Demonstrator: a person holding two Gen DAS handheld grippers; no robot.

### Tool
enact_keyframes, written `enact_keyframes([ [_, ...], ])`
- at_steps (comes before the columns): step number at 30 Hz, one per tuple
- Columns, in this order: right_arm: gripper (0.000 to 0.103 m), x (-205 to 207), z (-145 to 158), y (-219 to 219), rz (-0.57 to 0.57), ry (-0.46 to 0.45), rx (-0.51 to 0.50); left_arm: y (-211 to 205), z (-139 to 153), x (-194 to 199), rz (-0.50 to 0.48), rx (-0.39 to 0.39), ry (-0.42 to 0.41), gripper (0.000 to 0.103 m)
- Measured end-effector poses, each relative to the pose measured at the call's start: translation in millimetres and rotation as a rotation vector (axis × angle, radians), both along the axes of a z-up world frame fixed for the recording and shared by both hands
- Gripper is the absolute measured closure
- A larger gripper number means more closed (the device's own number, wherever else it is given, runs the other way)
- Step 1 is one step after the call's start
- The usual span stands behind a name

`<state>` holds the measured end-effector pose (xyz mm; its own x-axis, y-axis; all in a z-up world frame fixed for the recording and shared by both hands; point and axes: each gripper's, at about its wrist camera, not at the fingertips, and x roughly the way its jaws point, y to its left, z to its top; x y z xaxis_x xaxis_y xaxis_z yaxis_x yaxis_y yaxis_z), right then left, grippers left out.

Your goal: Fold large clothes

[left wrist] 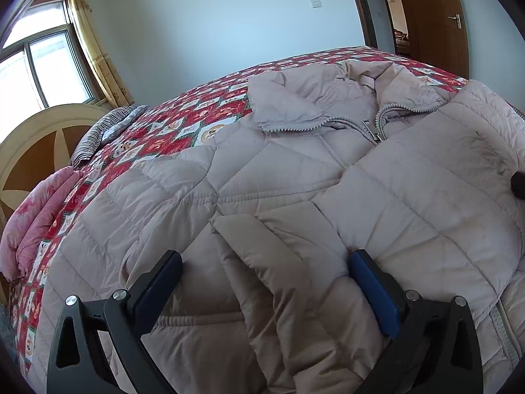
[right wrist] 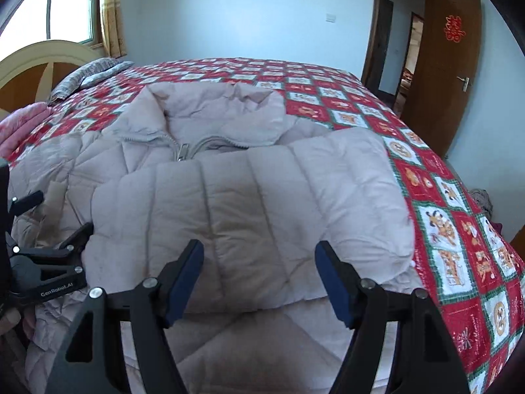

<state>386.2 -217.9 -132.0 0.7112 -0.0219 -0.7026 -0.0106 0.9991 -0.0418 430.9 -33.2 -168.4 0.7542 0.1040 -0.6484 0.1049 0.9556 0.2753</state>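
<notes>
One large pale pink quilted jacket (left wrist: 272, 177) lies spread on the bed (right wrist: 436, 197), collar toward the far edge, zipper (left wrist: 370, 128) partly open at the neck. One sleeve (right wrist: 249, 210) is folded across the chest, its end toward the near edge. Bed cover: red, green and white patchwork squares with cartoon prints. Headboard (left wrist: 39, 138) cream and brown, at the bed's left end; striped grey pillow (left wrist: 101, 131) and pink bedding (left wrist: 36, 216) bunched near it.

Left gripper (left wrist: 265, 262) hovers low over the jacket's near part, jaws wide, a ridge of fabric between them, pads not pressing it. Right gripper (right wrist: 259, 256) hangs over the folded sleeve, jaws fairly wide apart, nothing clamped. The left gripper also shows at the left edge of the right wrist view, over crumpled fabric.

Room: pale blue walls, window (left wrist: 36, 55) with yellow curtain (left wrist: 92, 46) behind the headboard, white wall switch (right wrist: 330, 17), brown wooden door (right wrist: 446, 65) standing open with a red paper ornament (right wrist: 454, 28) on it.
</notes>
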Motion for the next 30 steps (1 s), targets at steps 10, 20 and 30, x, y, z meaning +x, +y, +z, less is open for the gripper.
enact_keyframes([
  [10,0.026,11.6,-31.2,6.0,0.004,0.075,-0.009,0.9,-1.1,0.2,-0.001,-0.003,0.006,0.001],
  [20,0.026,9.4,-33.7,8.4,-0.001,0.069,-0.021,0.9,1.8,1.3,-0.005,0.000,0.012,0.001],
  [30,0.026,8.3,-33.4,7.7,-0.004,0.057,-0.014,79.8,61.9,-67.9,0.052,0.056,-0.140,0.001],
])
